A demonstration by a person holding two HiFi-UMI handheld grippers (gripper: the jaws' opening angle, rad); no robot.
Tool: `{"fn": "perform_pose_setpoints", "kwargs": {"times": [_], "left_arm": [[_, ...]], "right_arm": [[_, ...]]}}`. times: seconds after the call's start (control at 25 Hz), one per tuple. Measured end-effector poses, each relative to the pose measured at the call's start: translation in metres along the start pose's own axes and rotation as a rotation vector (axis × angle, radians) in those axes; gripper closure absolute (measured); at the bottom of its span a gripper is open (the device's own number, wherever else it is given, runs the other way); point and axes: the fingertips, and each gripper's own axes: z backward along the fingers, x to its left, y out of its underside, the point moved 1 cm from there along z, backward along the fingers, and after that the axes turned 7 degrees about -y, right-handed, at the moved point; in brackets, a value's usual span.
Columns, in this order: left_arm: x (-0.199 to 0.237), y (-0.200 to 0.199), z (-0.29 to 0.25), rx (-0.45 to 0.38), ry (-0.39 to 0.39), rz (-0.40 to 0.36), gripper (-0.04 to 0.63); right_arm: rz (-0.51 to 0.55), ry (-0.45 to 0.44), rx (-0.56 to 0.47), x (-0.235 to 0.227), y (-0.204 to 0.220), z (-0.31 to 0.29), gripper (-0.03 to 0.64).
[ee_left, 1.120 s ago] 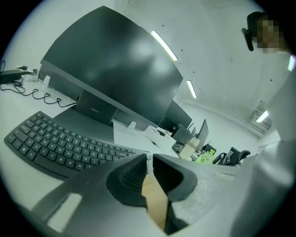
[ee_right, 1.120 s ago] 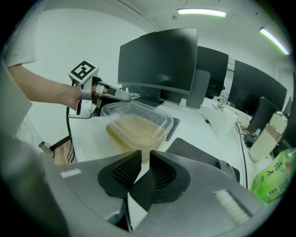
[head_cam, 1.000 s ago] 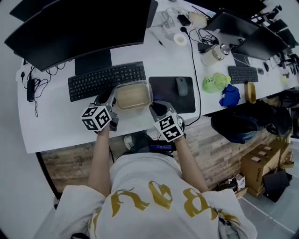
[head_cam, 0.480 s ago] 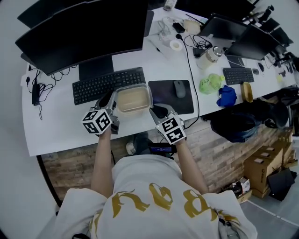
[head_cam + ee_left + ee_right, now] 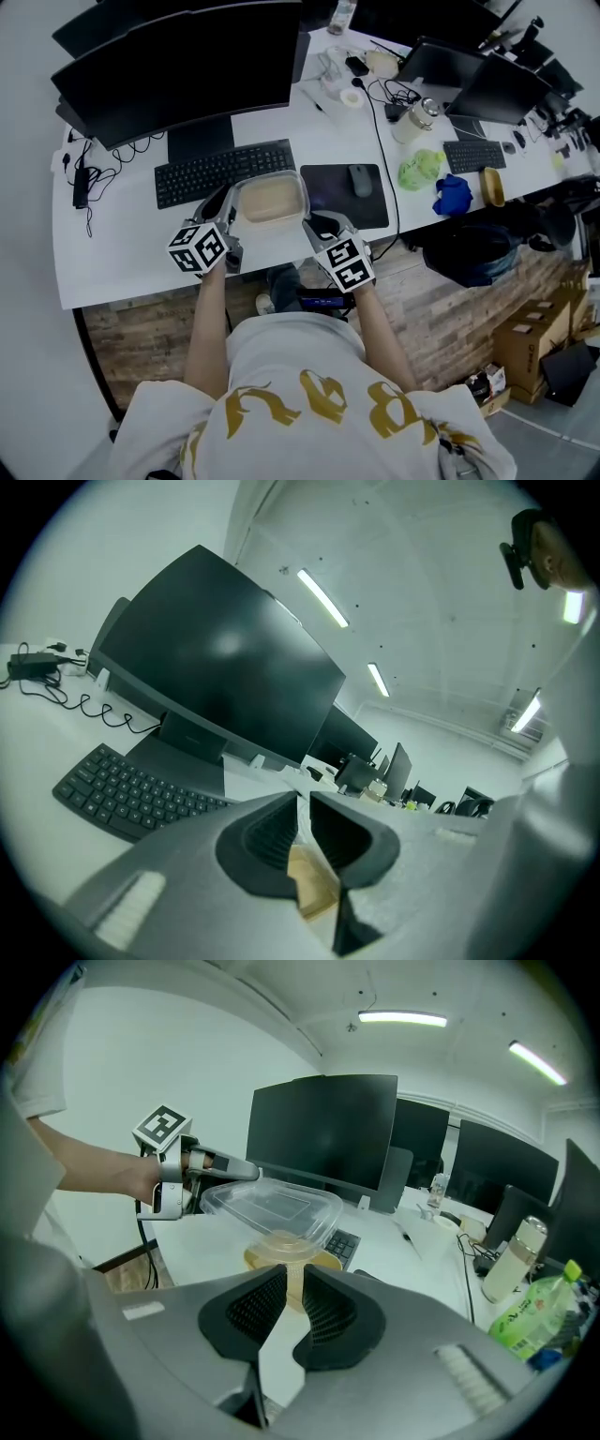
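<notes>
A clear plastic container [image 5: 270, 200] with tan contents hangs over the white desk's front edge [image 5: 122, 267], between both grippers. My left gripper [image 5: 225, 208] is shut on the left edge of its clear lid [image 5: 272, 1206]. In the right gripper view the lid tilts up on that side, off the tan-filled tub [image 5: 286, 1258]. My right gripper [image 5: 302, 1302] is shut on the tub's near rim. In the left gripper view my left gripper [image 5: 303, 803] shows its jaws nearly together, with tan contents [image 5: 309, 883] below them.
A black keyboard [image 5: 225, 171] and a wide monitor [image 5: 178, 66] lie just behind the container. A mouse [image 5: 361, 178] sits on a dark pad [image 5: 342, 192] to the right. Farther right are a green bag [image 5: 415, 171], blue cloth [image 5: 453, 195] and a bottle [image 5: 506, 1260].
The lid sat flat on the tub before; now its left side is lifted and it slants above the tub. The left gripper has tilted upward.
</notes>
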Motion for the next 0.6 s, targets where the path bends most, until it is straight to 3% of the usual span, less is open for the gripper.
{"fn": "perform_pose_setpoints", "kwargs": {"times": [0.28, 0.44, 0.6], "left_arm": [[-0.005, -0.011, 0.022, -0.037, 0.001, 0.001, 0.558], [-0.012, -0.015, 0.03, -0.043, 0.004, -0.05, 0.558], [-0.019, -0.018, 0.038, -0.057, 0.022, -0.049, 0.558]], "right_arm": [[0.014, 0.007, -0.012, 0.014, -0.01, 0.011, 0.537], [0.024, 0.019, -0.022, 0.02, -0.01, 0.017, 0.537], [0.01, 0.023, -0.031, 0.027, -0.01, 0.027, 0.537]]}}
